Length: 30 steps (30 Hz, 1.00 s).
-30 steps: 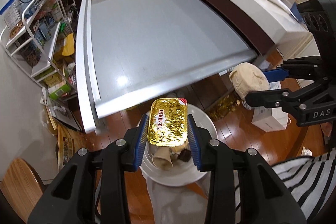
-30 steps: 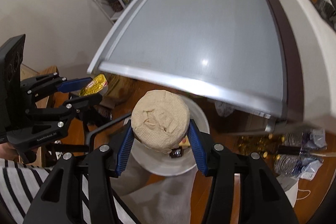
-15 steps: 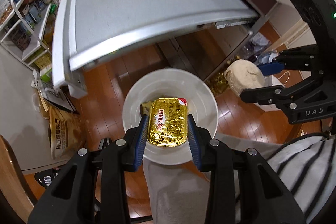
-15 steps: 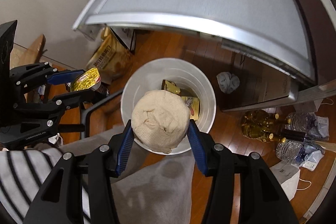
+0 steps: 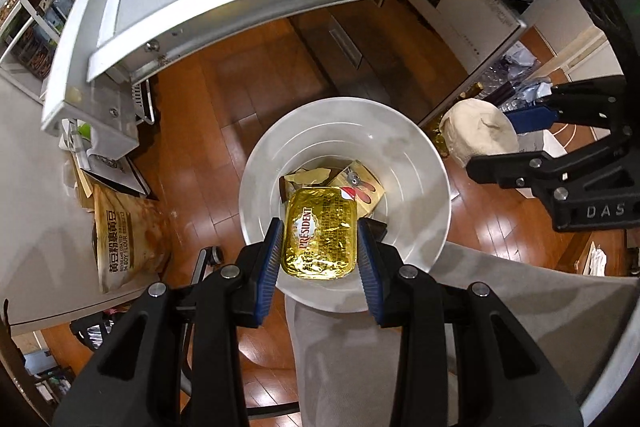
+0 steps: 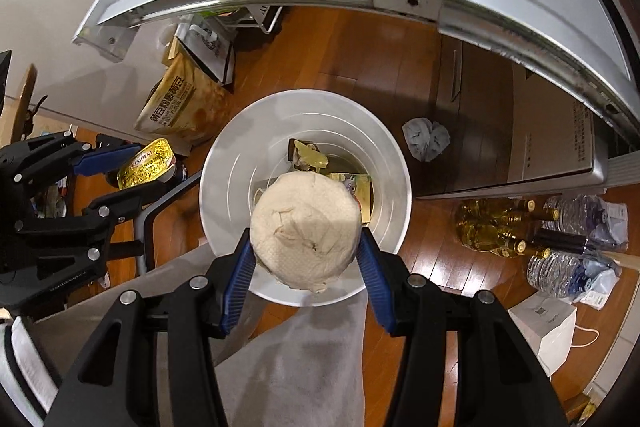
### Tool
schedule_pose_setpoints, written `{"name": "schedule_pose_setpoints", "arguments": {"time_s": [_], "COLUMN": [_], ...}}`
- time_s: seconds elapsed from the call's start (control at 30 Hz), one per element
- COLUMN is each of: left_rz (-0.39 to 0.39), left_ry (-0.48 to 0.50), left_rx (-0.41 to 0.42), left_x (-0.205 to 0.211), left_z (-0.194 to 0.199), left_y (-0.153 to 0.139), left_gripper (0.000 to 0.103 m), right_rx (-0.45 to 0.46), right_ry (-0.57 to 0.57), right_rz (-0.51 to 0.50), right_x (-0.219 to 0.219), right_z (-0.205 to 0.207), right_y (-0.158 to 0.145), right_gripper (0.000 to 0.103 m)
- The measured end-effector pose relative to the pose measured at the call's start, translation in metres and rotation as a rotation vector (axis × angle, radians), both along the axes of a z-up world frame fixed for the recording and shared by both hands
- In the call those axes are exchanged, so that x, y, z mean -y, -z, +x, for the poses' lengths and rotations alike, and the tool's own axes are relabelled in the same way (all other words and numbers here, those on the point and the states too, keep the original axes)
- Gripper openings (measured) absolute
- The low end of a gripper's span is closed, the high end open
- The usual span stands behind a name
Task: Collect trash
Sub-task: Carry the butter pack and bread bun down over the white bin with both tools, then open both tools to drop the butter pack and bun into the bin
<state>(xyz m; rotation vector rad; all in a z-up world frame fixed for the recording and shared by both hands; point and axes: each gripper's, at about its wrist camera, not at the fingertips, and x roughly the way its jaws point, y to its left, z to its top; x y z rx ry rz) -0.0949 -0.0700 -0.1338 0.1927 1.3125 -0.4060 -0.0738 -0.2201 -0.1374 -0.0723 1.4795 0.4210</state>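
Both tongs point almost straight down over the white bin (image 5: 416,151) on the floor, so whatever they let go should fall inside. The left tongs (image 5: 318,239) grip a gold butter wrapper (image 5: 320,233) flat between the blue pads, right above the bin's near side. The right tongs (image 6: 306,247) clamp a crumpled paper ball (image 6: 306,233) over scraps (image 6: 308,157) lying inside.

- The butter packet (image 5: 320,231) is crinkled, glossy gold foil.
- The wad (image 6: 306,230) looks like matt, embossed paper.
- The bin (image 5: 416,163) is smooth white plastic.
- The floor (image 5: 224,83) is glossy wood.
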Motion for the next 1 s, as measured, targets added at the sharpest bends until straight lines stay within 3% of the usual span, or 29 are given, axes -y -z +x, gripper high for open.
{"name": "schedule_pose_setpoints", "arguments": {"time_s": [1.0], "left_rz": [0.055], "left_ry": [-0.015], "left_rx": [-0.008], "left_x": [-0.002], "left_z": [0.02], "left_y": [0.018], "left_gripper": [0.038], "right_rx": [0.008], "right_ry": [-0.017], "right_rz": [-0.028], "right_x": [-0.009], "right_z": [0.005], "right_y": [0.019], "right_gripper": [0.05]}}
